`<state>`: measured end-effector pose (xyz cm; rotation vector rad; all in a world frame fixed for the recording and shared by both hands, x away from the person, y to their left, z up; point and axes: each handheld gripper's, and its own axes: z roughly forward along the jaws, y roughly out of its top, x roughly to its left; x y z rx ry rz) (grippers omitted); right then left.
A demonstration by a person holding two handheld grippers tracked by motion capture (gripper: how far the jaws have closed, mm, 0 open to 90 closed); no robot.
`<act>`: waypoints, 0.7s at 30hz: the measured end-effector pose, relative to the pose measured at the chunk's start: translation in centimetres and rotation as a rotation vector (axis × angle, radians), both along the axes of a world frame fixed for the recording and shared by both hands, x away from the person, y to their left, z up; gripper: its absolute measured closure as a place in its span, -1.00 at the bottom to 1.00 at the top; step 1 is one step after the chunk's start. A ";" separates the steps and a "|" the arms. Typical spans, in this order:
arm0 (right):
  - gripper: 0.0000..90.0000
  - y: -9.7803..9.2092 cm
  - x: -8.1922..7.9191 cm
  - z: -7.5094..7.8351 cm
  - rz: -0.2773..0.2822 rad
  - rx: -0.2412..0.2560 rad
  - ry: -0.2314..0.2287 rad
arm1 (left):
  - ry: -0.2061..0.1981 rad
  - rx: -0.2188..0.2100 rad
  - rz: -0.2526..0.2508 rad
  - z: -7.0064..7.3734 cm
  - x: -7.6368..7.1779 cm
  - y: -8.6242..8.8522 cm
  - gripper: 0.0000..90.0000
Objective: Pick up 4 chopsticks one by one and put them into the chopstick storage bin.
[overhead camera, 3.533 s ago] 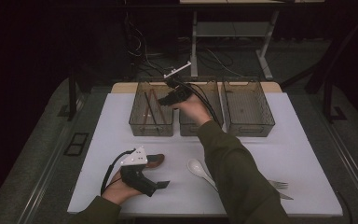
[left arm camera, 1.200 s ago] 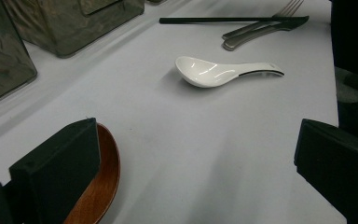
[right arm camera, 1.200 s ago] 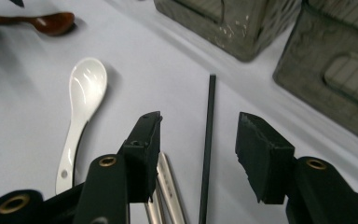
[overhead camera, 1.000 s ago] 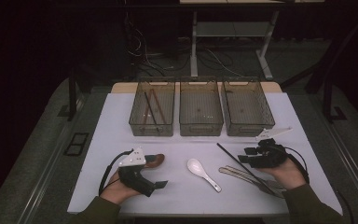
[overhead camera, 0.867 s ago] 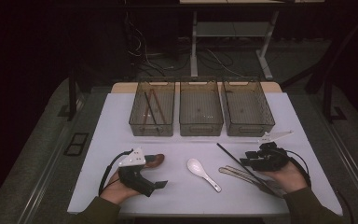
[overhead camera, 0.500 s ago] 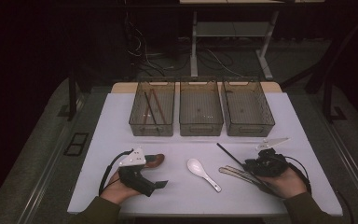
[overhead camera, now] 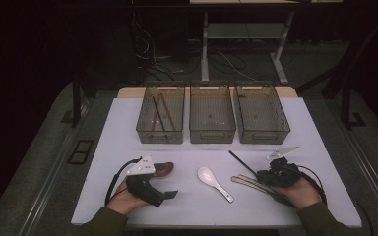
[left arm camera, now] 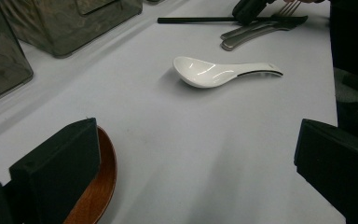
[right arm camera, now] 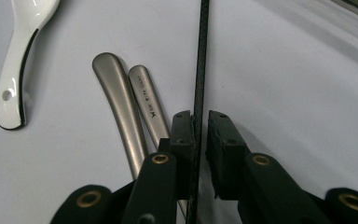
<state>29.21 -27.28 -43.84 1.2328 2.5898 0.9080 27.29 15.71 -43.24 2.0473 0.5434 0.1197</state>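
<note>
Your right gripper [overhead camera: 262, 175] sits low on the white table [overhead camera: 128, 123] at its near right side, and its two black jaws straddle a black chopstick [right arm camera: 199, 60]; in the right gripper view the thin rod runs straight up between them, pressed against the left jaw with a narrow gap still showing on the right jaw's side, so the jaws are nearly closed around it but not yet clamped. The chopstick lies flat on the table, its far end pointing up toward the row of bins, and in the high view it shows as a dark diagonal line [overhead camera: 238, 161] just ahead of your right hand [overhead camera: 302, 191]. Just beside it on the left lie two metal handles [right arm camera: 130, 107], side by side and touching each other, partly under your gripper. Further left rests a white ceramic spoon [overhead camera: 214, 181], bowl up, well apart from the chopstick. Your left gripper [left arm camera: 196, 177] rests on the table at the near left with its jaws spread wide and nothing between them; a brown wooden spoon [left arm camera: 95, 196] lies against its left jaw. Across the far side of the table stand three clear bins in a row: the left bin [overhead camera: 145, 129] holds a few dark and reddish sticks, while the middle bin [overhead camera: 211, 132] and the right bin [overhead camera: 263, 132] stand beside it.
</note>
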 end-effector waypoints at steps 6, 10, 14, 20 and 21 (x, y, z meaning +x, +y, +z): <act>0.86 0.1 -0.1 -0.1 -0.003 -0.009 -0.004 | 0.004 0.001 -0.003 0.0 0.0 -0.1 -1.00; 0.88 0.0 0.0 -0.1 -0.003 -0.005 -0.001 | 0.005 0.002 -0.003 0.0 0.0 -0.1 -1.00; 0.89 0.0 0.1 0.0 0.003 -0.004 0.003 | 0.007 -0.002 -0.001 -0.1 0.0 -0.1 -1.00; 0.90 -0.2 0.2 0.4 0.007 -0.001 -0.002 | 0.003 -0.001 -0.005 0.0 0.0 -0.2 -1.00; 0.90 -0.3 0.2 0.5 0.006 0.005 0.000 | 0.002 0.001 -0.008 0.0 0.0 -0.2 -1.00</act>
